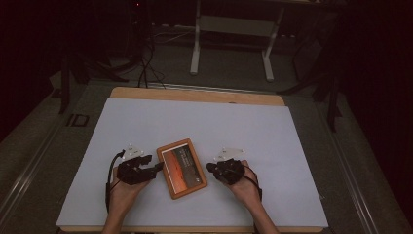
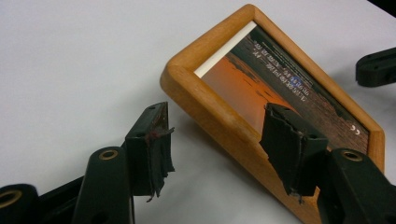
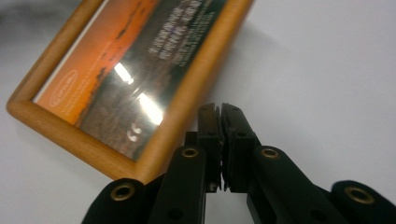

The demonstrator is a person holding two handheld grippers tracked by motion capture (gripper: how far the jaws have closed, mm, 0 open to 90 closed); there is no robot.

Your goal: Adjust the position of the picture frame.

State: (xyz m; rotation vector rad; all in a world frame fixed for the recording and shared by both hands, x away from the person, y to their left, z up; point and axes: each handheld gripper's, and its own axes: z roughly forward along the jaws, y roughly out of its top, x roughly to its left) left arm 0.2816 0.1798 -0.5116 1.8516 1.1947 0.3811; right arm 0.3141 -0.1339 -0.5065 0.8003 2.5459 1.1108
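A wooden picture frame (image 1: 181, 168) holding an orange sunset print lies flat on the white mat (image 1: 204, 122) near the front. My left gripper (image 1: 157, 168) is at the frame's left edge. In the left gripper view my left gripper (image 2: 217, 123) is open and straddles the wooden rim (image 2: 219, 116): one jaw is over the print, the other over the mat, neither pressing. My right gripper (image 1: 209, 167) rests just right of the frame. In the right gripper view my right gripper (image 3: 220, 109) is shut with nothing between its jaws, beside the frame (image 3: 140, 70).
The mat covers a wooden table (image 1: 195, 95). Beyond it on the dark floor stand a white table base (image 1: 234, 44) and some cables (image 1: 146, 63). The other gripper (image 2: 376, 67) shows past the frame in the left gripper view.
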